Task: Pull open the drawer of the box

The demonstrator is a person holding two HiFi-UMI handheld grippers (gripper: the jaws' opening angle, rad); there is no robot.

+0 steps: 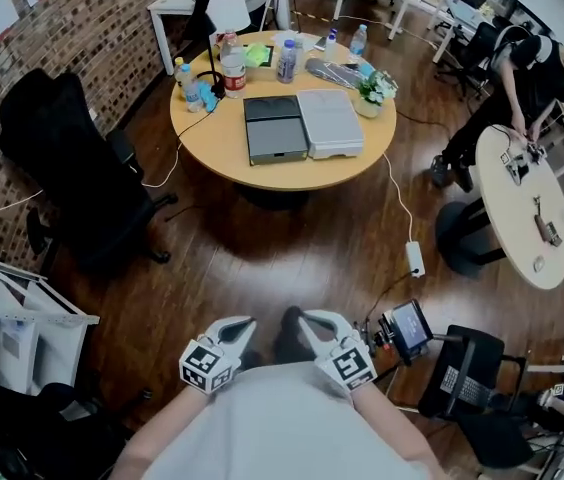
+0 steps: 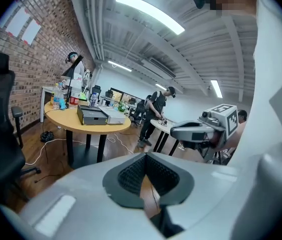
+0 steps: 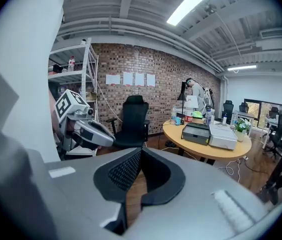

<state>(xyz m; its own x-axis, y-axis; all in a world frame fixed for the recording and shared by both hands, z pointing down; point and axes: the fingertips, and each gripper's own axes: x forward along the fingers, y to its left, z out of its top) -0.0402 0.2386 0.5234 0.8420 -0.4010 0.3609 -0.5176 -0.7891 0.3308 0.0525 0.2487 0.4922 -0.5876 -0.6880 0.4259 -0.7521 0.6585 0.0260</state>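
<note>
box (image 1: 275, 128), the dark one, sits on the round table (image 1: 212, 143) touching a pale box (image 1: 329, 123) on its right. its front panel faces the person. can't tell from here where the drawer handle is, too small. both are well apart from the person.

left gripper (image 1: 242, 326) and right gripper (image 1: 310, 320) are held at the chest, tips toward each other. both claws are pressed together with nothing in them.

step in hand looks like the approach, nothing touched yet. probably walk up to the near table edge, spread one claw, pinch the drawer front low and square, and pull straight back. the other gripper likely has to brace the box or it slides.

around: bottles (image 1: 233, 66), lamp (image 1: 227, 8) and small plant (image 1: 372, 90) behind the boxes. black chair (image 1: 72, 158) is left of the table. power strip (image 1: 415, 258) and its cable lie on the floor to the right, a trip risk. another person (image 1: 522, 68) works at a second table (image 1: 507, 218).
</note>
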